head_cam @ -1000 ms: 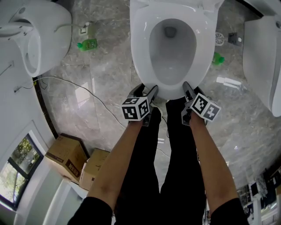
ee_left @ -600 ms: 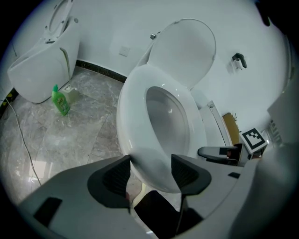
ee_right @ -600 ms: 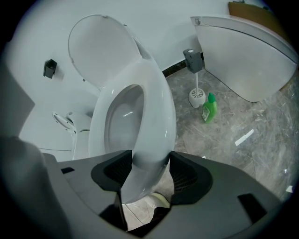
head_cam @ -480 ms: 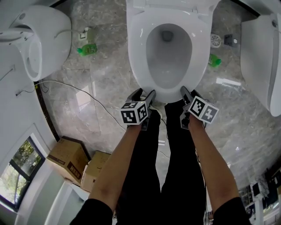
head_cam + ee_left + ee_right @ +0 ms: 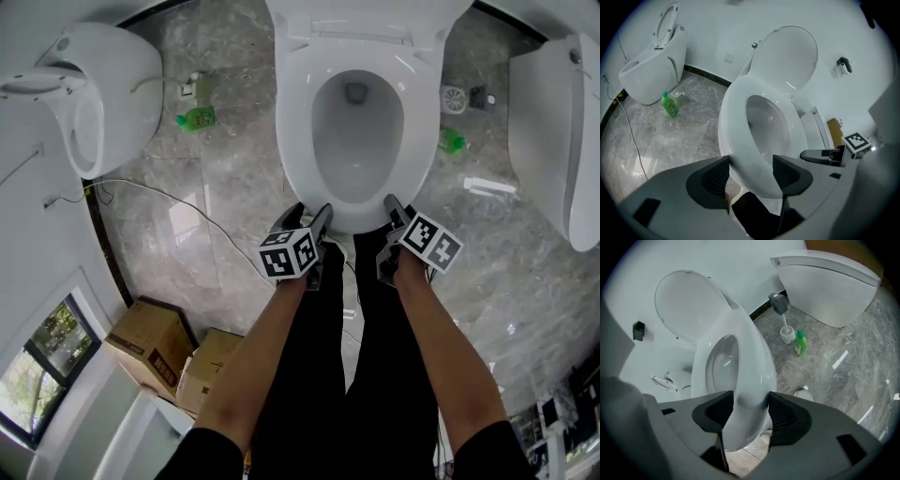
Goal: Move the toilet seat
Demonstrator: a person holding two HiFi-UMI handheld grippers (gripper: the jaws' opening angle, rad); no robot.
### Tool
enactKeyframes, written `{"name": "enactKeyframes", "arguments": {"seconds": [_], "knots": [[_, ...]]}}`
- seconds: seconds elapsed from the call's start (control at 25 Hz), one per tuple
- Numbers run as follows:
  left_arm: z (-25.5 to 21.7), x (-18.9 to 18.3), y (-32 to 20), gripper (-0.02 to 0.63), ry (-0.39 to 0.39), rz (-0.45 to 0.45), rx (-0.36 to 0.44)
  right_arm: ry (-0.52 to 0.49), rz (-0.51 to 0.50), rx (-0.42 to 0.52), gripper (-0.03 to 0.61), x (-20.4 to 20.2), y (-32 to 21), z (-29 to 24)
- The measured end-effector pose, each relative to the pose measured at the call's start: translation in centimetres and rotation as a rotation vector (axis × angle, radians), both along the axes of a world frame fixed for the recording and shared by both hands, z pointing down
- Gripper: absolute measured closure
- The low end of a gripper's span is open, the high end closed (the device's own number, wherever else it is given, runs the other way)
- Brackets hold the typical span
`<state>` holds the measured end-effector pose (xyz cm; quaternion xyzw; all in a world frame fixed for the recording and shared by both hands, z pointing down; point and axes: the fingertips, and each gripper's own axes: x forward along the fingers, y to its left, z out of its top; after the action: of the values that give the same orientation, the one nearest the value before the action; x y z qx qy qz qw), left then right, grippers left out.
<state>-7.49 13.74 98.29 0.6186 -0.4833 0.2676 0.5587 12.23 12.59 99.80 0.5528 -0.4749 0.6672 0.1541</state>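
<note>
Head view: toilet seat (image 5: 292,131), front rim pinched in the jaws of left gripper (image 5: 312,214) and right gripper (image 5: 398,208). Both risen since a second ago; seat front leaving bowl (image 5: 356,127), so the lift looks begun.

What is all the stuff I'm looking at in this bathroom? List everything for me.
toilet seat: 1, white, centre of view
lid: 1, white, upright behind seat
other toilets: 2, white, far left, far right
bottles: 2, green, floor either side of seat
toilet brush: 1, white, floor right of seat
cable: 1, white, floor at left
cardboard boxes: 2, brown, lower left
floor: 1, grey marble
left hand-held gripper: 1, dark grey, clamped on seat's front rim, jaws just eased slightly wider
right hand-held gripper: 1, dark grey, clamped on seat's front rim
arms: 2, bare, bottom centre
legs: 2, black trousers, between arms
</note>
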Motion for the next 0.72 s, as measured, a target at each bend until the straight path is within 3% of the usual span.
{"name": "enactKeyframes", "arguments": {"seconds": [0.16,0.32,0.56,0.72], "knots": [[-1.9,0.1,-0.1,0.321,-0.042,0.041,-0.005,-0.03,0.033,-0.004,0.365,0.5,0.1,-1.9],[-4.4,0.0,-0.5,0.322,-0.042,0.052,0.014,-0.053,-0.001,0.005,0.365,0.4,-0.2,-4.3],[-8.1,0.1,-1.8,0.322,-0.052,0.009,0.022,-0.086,-0.008,0.025,0.377,0.5,-1.2,-7.8],[-11.0,0.2,-2.9,0.321,-0.081,-0.028,0.009,-0.135,-0.086,0.046,0.376,0.3,-1.8,-10.6]]}}
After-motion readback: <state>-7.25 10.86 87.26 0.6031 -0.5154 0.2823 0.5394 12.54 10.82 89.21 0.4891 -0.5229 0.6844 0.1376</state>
